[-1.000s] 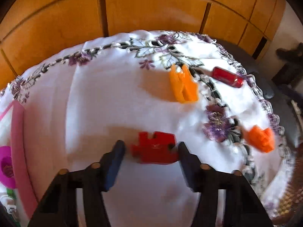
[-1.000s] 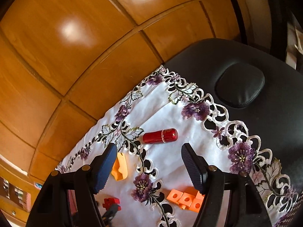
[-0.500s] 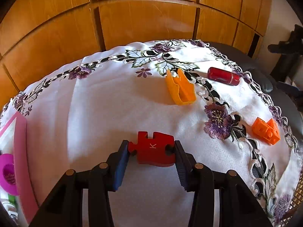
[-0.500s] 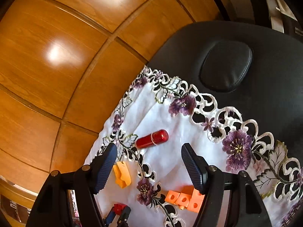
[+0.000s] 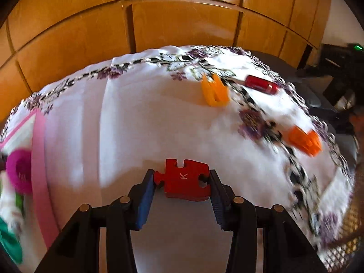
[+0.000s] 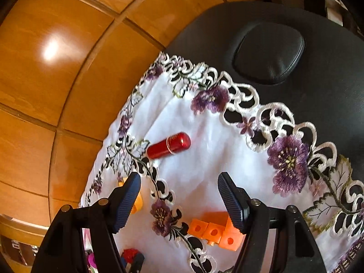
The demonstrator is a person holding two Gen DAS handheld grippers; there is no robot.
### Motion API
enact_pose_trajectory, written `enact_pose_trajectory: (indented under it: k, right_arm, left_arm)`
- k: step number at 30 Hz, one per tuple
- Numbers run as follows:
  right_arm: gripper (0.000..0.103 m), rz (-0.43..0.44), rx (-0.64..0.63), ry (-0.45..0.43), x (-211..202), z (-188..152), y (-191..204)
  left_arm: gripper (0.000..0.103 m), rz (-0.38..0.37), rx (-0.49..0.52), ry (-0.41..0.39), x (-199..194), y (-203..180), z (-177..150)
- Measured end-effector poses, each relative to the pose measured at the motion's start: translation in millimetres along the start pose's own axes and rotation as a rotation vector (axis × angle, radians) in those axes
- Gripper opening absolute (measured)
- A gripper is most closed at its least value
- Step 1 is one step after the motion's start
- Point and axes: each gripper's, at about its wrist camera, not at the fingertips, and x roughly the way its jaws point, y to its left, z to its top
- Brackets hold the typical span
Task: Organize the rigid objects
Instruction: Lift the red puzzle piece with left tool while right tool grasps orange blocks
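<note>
A red jigsaw-shaped piece [image 5: 184, 182] marked K sits between the pads of my left gripper [image 5: 181, 174], which is shut on it just above the white embroidered cloth [image 5: 136, 125]. In the right wrist view the same piece [image 6: 128, 253] shows at the bottom edge. My right gripper [image 6: 179, 177] hangs open over the cloth with nothing between its fingers. A red metallic cylinder [image 6: 169, 145] lies just beyond them. An orange slotted piece [image 5: 215, 92] and joined orange blocks [image 6: 216, 227] also lie on the cloth; my right fingers hide part of each.
A pink tray [image 5: 38, 159] holding a magenta round thing [image 5: 19, 170] lies at the cloth's left edge. The cloth covers a black padded seat [image 6: 268, 52]. Wooden wall panels [image 5: 182, 29] stand close behind it. A woven basket edge [image 5: 350, 232] shows at the right.
My left gripper's jaws closed onto the red jigsaw piece and carried it off towards the left. My right gripper sank and rolled, so the red cylinder now looks larger and nearer.
</note>
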Motion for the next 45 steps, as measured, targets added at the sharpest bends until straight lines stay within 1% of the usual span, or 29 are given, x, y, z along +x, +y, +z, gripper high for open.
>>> enact_pose_trajectory:
  k: [3,4,7,9,12,14,15,17,22,24,25,26,27,29,31,32,35,38,40,42,44,45]
  right_arm:
    - [0.071,-0.035,-0.027,0.035,7,-4,4]
    - [0.071,-0.059,-0.042,0.041,8,-6,5]
    - [0.071,-0.123,-0.067,0.035,8,-10,6]
    - [0.071,-0.174,-0.076,0.013,6,-12,5]
    - [0.072,-0.215,-0.099,0.020,6,-18,6]
    - [0.073,-0.250,-0.138,0.010,1,-29,9]
    - [0.079,-0.262,-0.158,0.002,-2,-35,11]
    - [0.085,-0.266,-0.177,-0.008,-5,-44,13]
    - [0.085,-0.334,-0.231,0.013,2,-55,18]
    - [0.085,-0.371,-0.273,0.055,14,-58,20]
    - [0.084,-0.381,-0.284,0.070,18,-60,20]
    - [0.076,-0.410,-0.304,0.063,20,-62,22]
    - [0.065,-0.428,-0.334,0.049,20,-64,25]
    - [0.065,-0.404,-0.352,0.063,21,-66,29]
    - [0.065,-0.402,-0.412,0.060,20,-72,38]
    - [0.065,-0.388,-0.449,0.060,20,-76,45]
    - [0.065,-0.306,-0.597,0.106,24,-96,72]
    - [0.065,-0.226,-0.742,0.182,34,-120,98]
    - [0.065,-0.227,-0.836,0.203,41,-135,108]
    - [0.065,-0.251,-0.922,0.221,52,-149,114]
    - [0.065,-0.270,-0.951,0.239,63,-153,113]
    - [0.065,-0.269,-0.960,0.233,66,-155,111]
  left_arm:
    - [0.046,-0.001,0.051,-0.006,-13,-12,-19]
    - [0.046,-0.009,0.060,-0.006,-18,-15,-24]
    - [0.046,-0.027,0.072,-0.006,-31,-18,-35]
    - [0.046,-0.034,0.076,-0.010,-40,-17,-41]
    - [0.046,-0.039,0.079,-0.032,-54,-12,-45]
    - [0.046,-0.043,0.069,-0.049,-64,-6,-46]
    - [0.046,-0.048,0.059,-0.057,-69,-3,-47]
    - [0.046,-0.056,0.042,-0.073,-76,4,-48]
    - [0.046,-0.073,0.021,-0.103,-95,14,-55]
    - [0.046,-0.076,0.008,-0.114,-102,18,-59]
    - [0.046,-0.077,0.001,-0.119,-105,20,-60]
    - [0.046,-0.077,-0.007,-0.125,-108,23,-62]
    - [0.046,-0.076,-0.015,-0.129,-111,26,-64]
    - [0.046,-0.076,-0.031,-0.131,-115,32,-69]
    - [0.046,-0.072,-0.044,-0.131,-118,37,-74]
    - [0.046,-0.070,-0.050,-0.132,-120,40,-77]
    - [0.046,-0.068,-0.072,-0.138,-125,47,-81]
    - [0.046,-0.054,-0.087,-0.158,-134,53,-84]
    - [0.046,-0.042,-0.095,-0.170,-141,59,-86]
    - [0.046,-0.026,-0.107,-0.179,-147,65,-88]
    - [0.046,-0.012,-0.123,-0.185,-152,72,-90]
    - [0.046,-0.003,-0.133,-0.188,-155,75,-91]
